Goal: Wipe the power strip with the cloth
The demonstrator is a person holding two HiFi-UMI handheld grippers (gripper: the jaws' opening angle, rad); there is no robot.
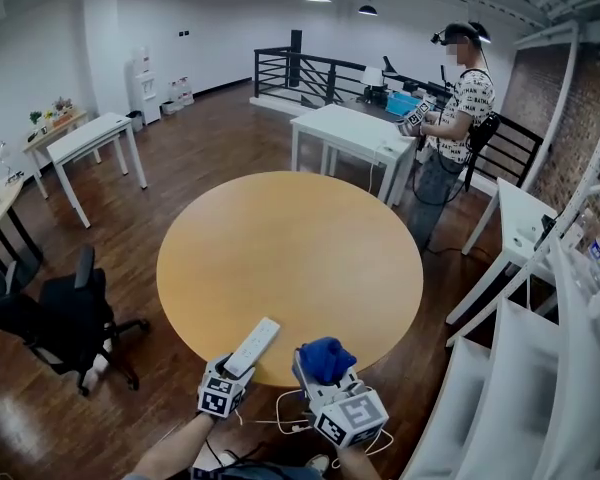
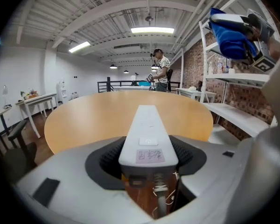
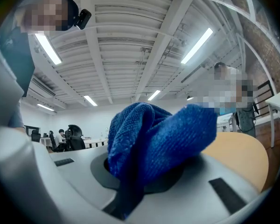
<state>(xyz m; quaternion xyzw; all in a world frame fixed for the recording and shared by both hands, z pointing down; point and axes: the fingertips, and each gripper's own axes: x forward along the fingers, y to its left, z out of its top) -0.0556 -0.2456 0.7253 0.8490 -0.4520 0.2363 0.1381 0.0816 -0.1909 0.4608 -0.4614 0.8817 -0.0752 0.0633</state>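
Blue at right: clamped cloth in right hand-held gripper, pinched power strip by its near end in left hand-held gripper. Looked best to steady it, then wipe lengthwise.

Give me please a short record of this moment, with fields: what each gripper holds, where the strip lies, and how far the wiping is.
left gripper: shut on the cable end of the power strip
right gripper: shut on the bunched blue cloth
strip position: points out over the near edge of the round table
cloth and strip: side by side, apart
wiping: not yet begun
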